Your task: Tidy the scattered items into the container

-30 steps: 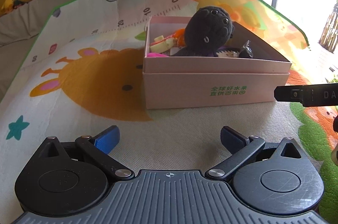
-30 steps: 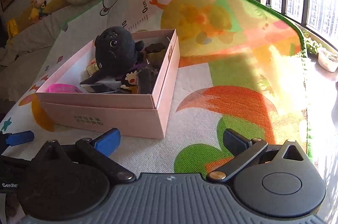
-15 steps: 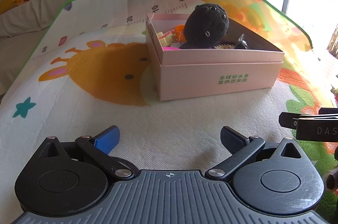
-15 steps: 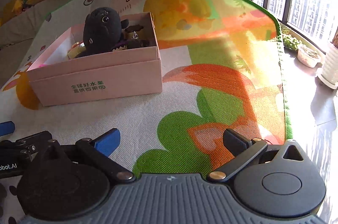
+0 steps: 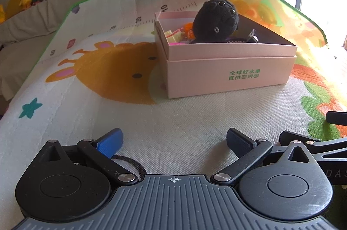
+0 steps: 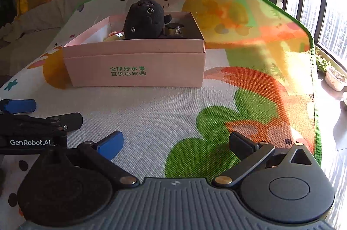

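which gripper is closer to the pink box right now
Roughly level, no clear winner. The left gripper sits back from the pink box, facing its front-left corner; the right gripper sits back facing its front wall, nearer the front-right corner. Both open, empty.

Box (image 5: 227,78): pale pink card, green printed characters on the front wall; interior wall in shade reads dark brown. Plush (image 5: 214,23): black, with glossy dark eyes. Other contents in the box: orange, pale yellow and magenta pieces, kind cannot be told.

Mat (image 5: 86,117): off-white woven ground, green edging, cartoon print: an orange-brown animal with pink ears, a teal star, green and orange patches, a black ruler scale with numerals.

Left gripper (image 5: 174,142): black links, grey ribbed body, one blue pad (image 5: 109,142), one black. Right gripper (image 6: 175,143): same colours; blue pad (image 6: 110,144) at left.
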